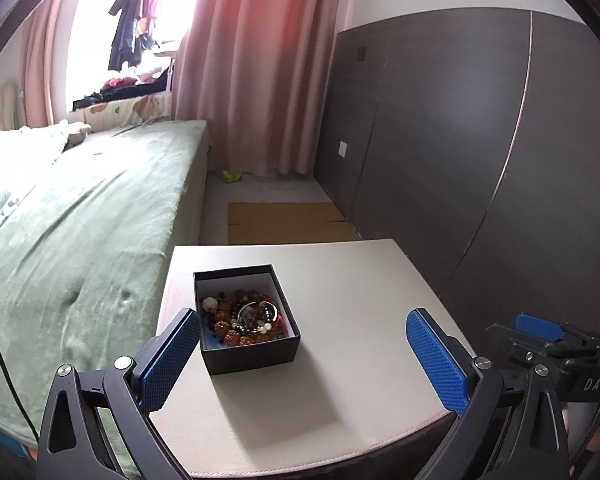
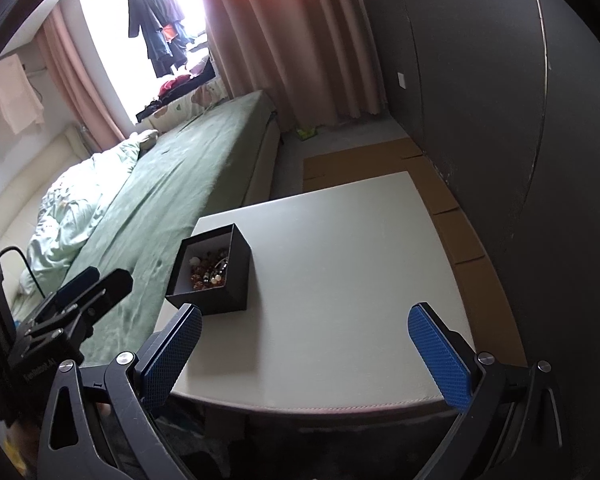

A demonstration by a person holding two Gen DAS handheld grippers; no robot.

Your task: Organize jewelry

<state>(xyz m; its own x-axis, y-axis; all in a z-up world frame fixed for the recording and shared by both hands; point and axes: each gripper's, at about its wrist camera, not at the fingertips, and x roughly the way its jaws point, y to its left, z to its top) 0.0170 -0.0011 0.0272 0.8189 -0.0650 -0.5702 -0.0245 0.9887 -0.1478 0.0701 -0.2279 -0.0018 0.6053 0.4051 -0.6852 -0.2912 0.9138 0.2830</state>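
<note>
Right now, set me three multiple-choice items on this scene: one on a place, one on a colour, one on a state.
1. The black box stands:
A. on the bed
B. on the white table
C. on the floor

2. The gripper pads are:
A. blue
B. red
C. yellow

3. The box is:
A. lidded
B. open and empty
C. open with beaded jewelry inside

B: it rests on the white table beside the green bed.
A: the pads show blue.
C: beaded jewelry lies in the uncovered box.
</note>
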